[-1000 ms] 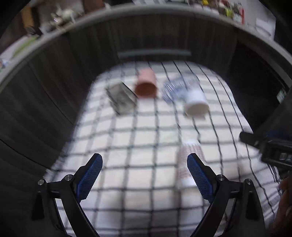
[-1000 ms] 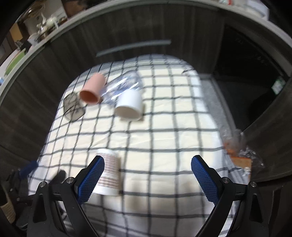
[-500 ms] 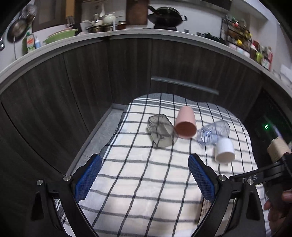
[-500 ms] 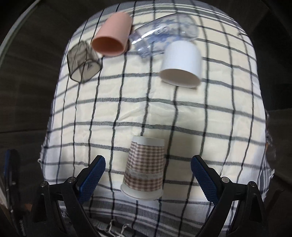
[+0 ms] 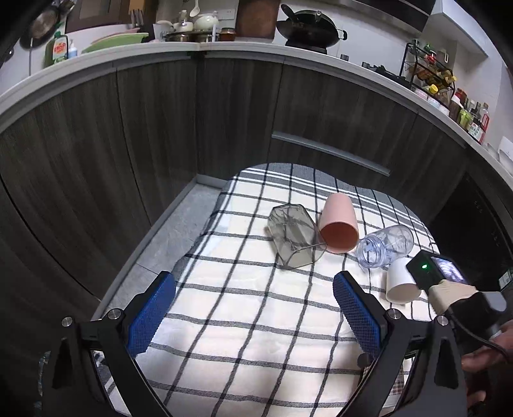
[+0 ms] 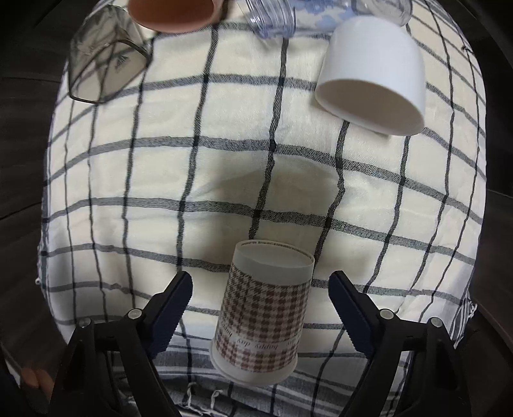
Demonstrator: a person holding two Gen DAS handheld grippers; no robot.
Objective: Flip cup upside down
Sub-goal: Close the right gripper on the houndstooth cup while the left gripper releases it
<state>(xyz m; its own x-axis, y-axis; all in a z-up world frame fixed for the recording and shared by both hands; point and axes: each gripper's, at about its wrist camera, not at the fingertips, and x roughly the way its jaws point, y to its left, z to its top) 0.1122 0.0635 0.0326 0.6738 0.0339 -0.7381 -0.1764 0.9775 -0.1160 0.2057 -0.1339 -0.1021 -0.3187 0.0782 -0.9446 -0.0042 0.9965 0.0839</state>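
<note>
Right wrist view: I have the right gripper (image 6: 260,301) low over the checked cloth (image 6: 224,179), its jaws spread wide with the paper cup (image 6: 261,316) standing between them. Neither finger touches the cup; there is a gap on each side. The cup has a brown houndstooth band and printed lettering that reads upside down. It rests on its wide rolled rim, with the narrower closed base on top, so its long axis runs up from the cloth, leaning a little toward the far side of the cloth in this view. It sits near the front edge of the cloth.

Further back I see a white cup (image 6: 372,73) on its side, mouth toward me. Behind it lies a clear bottle (image 6: 282,16), left of that a pink cup (image 6: 170,12), and at the far left a smoky glass tumbler (image 6: 102,70), also tipped over.

In the left wrist view, my left gripper (image 5: 255,308) hangs wide open over bare cloth (image 5: 243,320), holding nothing. The tumbler (image 5: 293,237), pink cup (image 5: 340,227), bottle (image 5: 384,245) and white cup (image 5: 400,285) lie ahead to the right, before dark cabinets (image 5: 160,134).
</note>
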